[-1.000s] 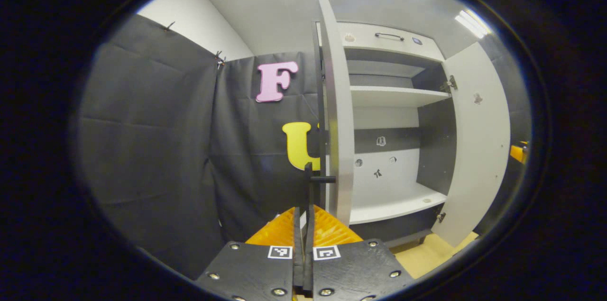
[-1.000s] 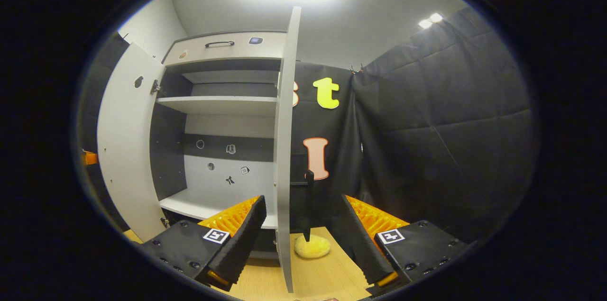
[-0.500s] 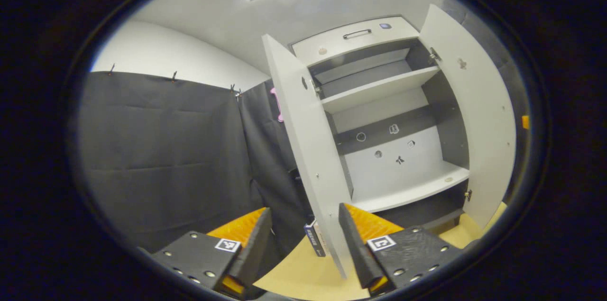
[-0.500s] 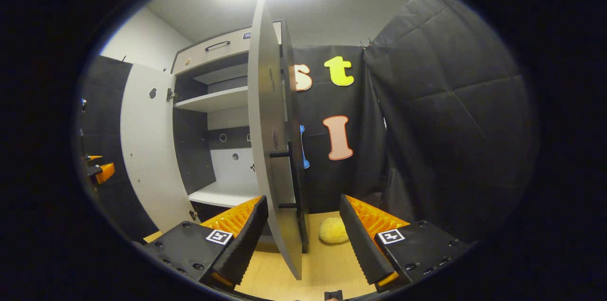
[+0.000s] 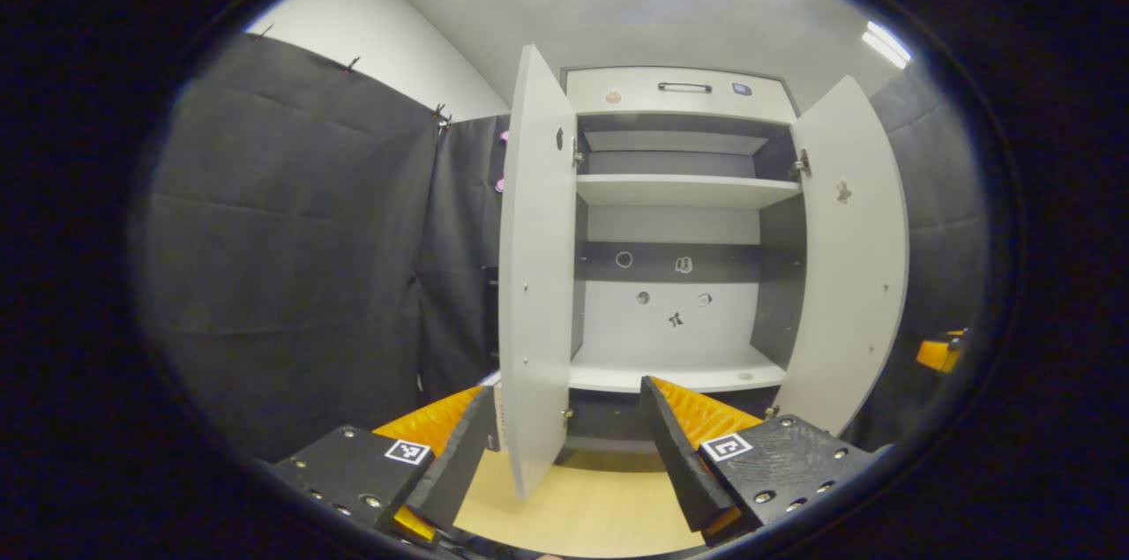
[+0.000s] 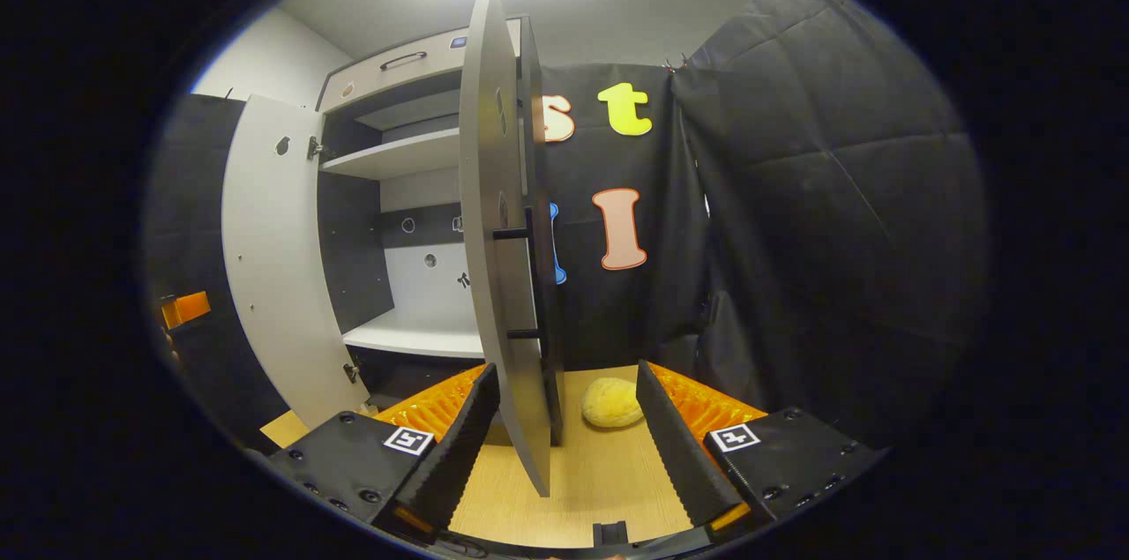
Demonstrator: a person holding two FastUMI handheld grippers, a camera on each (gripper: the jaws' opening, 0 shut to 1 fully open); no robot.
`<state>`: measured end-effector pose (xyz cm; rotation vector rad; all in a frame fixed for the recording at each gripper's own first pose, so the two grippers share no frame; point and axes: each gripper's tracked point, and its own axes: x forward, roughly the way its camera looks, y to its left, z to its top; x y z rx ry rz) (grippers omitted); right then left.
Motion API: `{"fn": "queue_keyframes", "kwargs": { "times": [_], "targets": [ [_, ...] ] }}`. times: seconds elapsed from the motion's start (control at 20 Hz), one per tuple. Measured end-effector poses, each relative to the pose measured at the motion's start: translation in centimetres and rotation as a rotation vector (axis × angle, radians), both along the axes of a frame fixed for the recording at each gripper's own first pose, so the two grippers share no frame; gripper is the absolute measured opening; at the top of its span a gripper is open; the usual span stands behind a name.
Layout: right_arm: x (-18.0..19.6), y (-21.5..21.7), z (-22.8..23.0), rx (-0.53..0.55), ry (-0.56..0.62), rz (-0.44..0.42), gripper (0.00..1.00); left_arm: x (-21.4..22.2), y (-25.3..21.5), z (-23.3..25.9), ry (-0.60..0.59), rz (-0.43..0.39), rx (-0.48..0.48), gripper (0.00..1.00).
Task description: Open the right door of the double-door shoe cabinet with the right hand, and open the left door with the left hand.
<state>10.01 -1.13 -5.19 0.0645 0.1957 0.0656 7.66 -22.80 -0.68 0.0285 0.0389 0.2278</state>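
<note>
The shoe cabinet (image 5: 675, 93) stands upright against the booth wall, its long axis vertical, its front facing the cameras. Both doors are swung out. In the left gripper view the left door (image 5: 536, 278) stands tall at the cabinet's left edge, its inner face turned toward the shelves and its free edge pointing out at the camera; the right door (image 5: 848, 251) hangs at the cabinet's right edge, opened wide with its inner face showing. Between them lie an upper shelf (image 5: 684, 190) and a lower shelf (image 5: 675, 377), both running level across the cabinet.

The left gripper (image 5: 564, 441) has its fingers spread apart, holding nothing; the lower corner of the left door stands between them, and I cannot tell whether either finger touches it.

In the right gripper view the right door (image 6: 501, 260) is seen nearly edge-on, vertical, its free edge pointing at the camera, with a dark bar handle (image 6: 529, 282) running up its outer face. The right gripper (image 6: 569, 432) is also spread open and empty, the door's bottom edge between its fingers. A yellow sponge (image 6: 611, 402) lies on the wooden floor (image 6: 591, 481) just right of the cabinet's right door
</note>
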Motion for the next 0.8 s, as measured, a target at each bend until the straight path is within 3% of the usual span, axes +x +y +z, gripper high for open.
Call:
{"fn": "queue_keyframes", "kwargs": {
  "times": [0.4,0.8],
  "targets": [
    [-0.1,7.9,0.2,0.068,0.006,0.097,0.98,-0.2,-1.5,-0.8,-0.022,-0.126,-0.054,0.95],
    [-0.2,11.3,-1.0,0.061,0.011,0.062,0.98,0.3,2.1,-1.2,-0.046,-0.176,-0.071,0.96]
  ]
}}
